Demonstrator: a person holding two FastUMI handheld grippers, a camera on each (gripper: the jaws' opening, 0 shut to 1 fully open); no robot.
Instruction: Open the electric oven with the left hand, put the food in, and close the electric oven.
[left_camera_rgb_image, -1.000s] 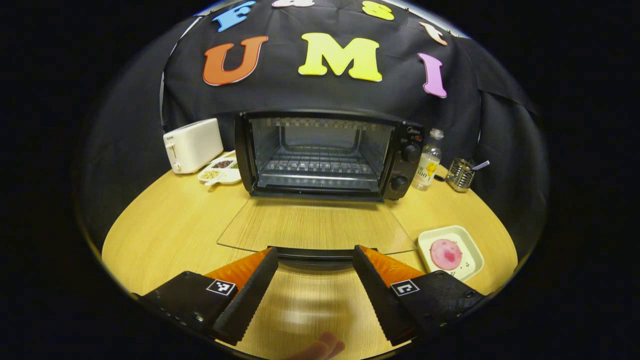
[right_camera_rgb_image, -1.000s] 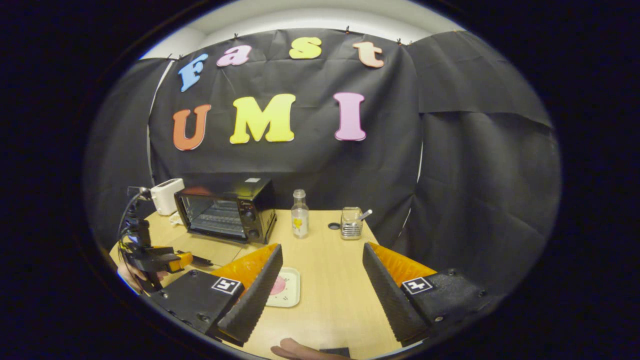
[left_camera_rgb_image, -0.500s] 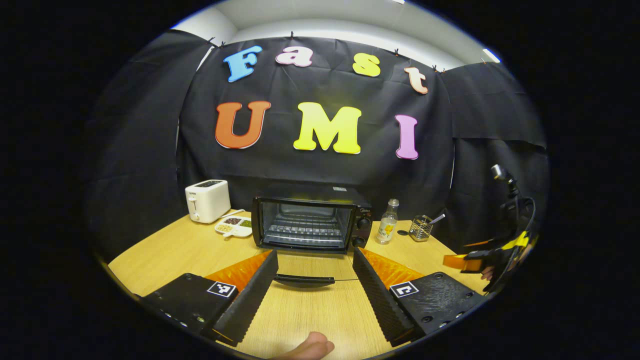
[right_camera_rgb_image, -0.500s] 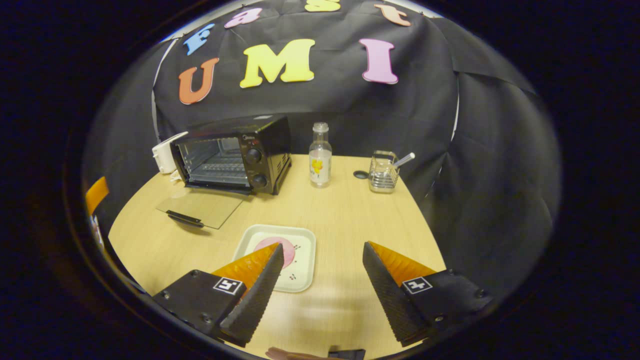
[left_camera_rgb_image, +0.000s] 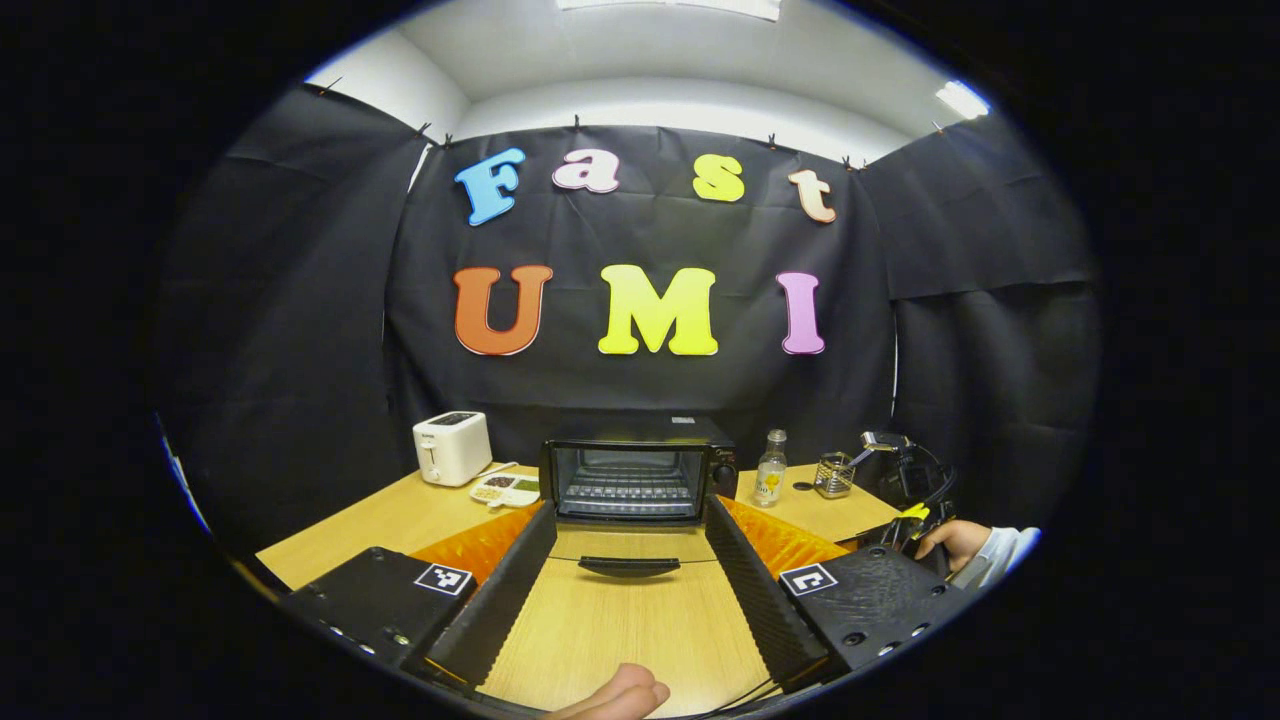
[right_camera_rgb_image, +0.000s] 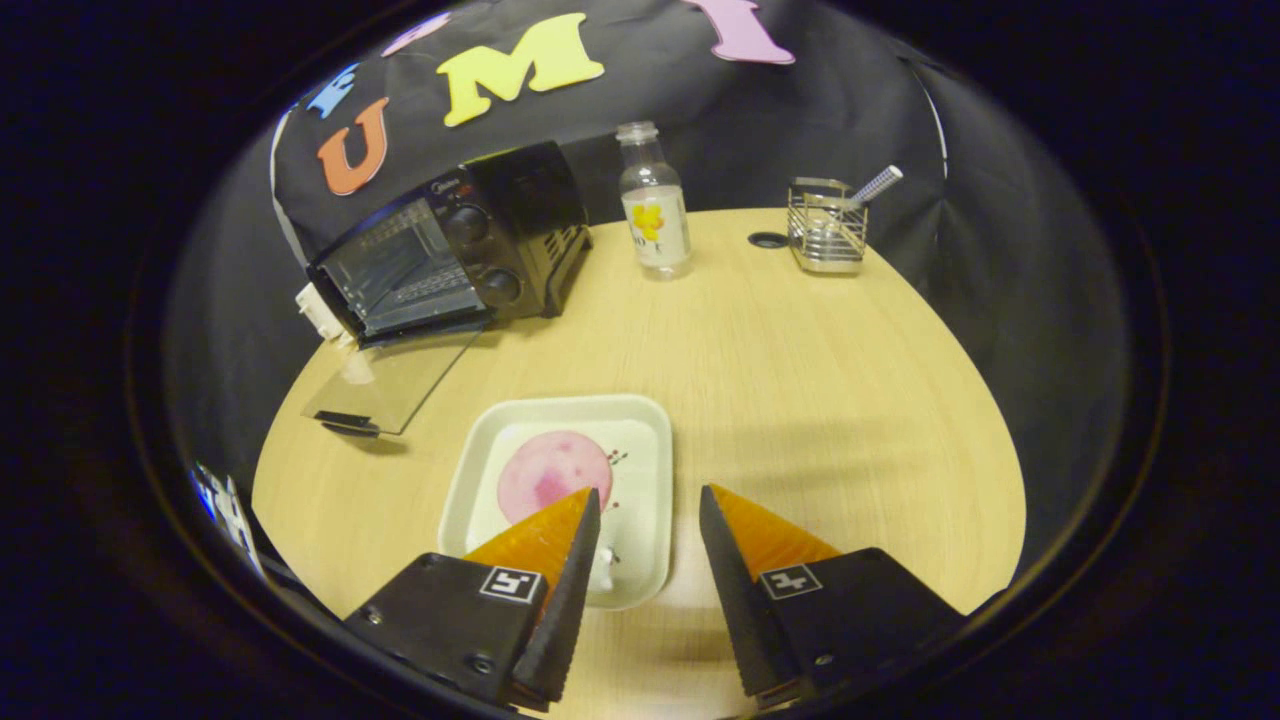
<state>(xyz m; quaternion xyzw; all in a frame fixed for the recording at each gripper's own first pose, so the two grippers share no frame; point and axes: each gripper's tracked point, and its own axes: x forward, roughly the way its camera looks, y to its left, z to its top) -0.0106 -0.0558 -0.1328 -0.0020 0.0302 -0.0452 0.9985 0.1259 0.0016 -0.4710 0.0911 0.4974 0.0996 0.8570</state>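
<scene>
The black electric oven (left_camera_rgb_image: 630, 478) stands at the back of the table, its glass door (left_camera_rgb_image: 628, 548) folded down flat and its rack bare. My left gripper (left_camera_rgb_image: 628, 512) is open, held back from the door handle (left_camera_rgb_image: 628, 566) and holding nothing. In the right gripper view the oven (right_camera_rgb_image: 450, 250) is at the upper left with its door (right_camera_rgb_image: 395, 380) down. A white square plate (right_camera_rgb_image: 640, 420) carrying a pink round of food (right_camera_rgb_image: 553, 470) lies just ahead. My right gripper (right_camera_rgb_image: 648, 500) is open and straddles the plate's right rim: the left finger is over the plate and the right finger is outside it.
A white toaster (left_camera_rgb_image: 452, 447) and a divided snack dish (left_camera_rgb_image: 505, 489) sit left of the oven. To its right stand a clear bottle (right_camera_rgb_image: 652, 205) and a wire holder (right_camera_rgb_image: 825, 225). A hand (left_camera_rgb_image: 950, 540) holds the other gripper at the table's right edge.
My left gripper has drawn back and up from the open door. My right gripper has dropped toward the plate, and its fingers now stand closer together around the rim.
</scene>
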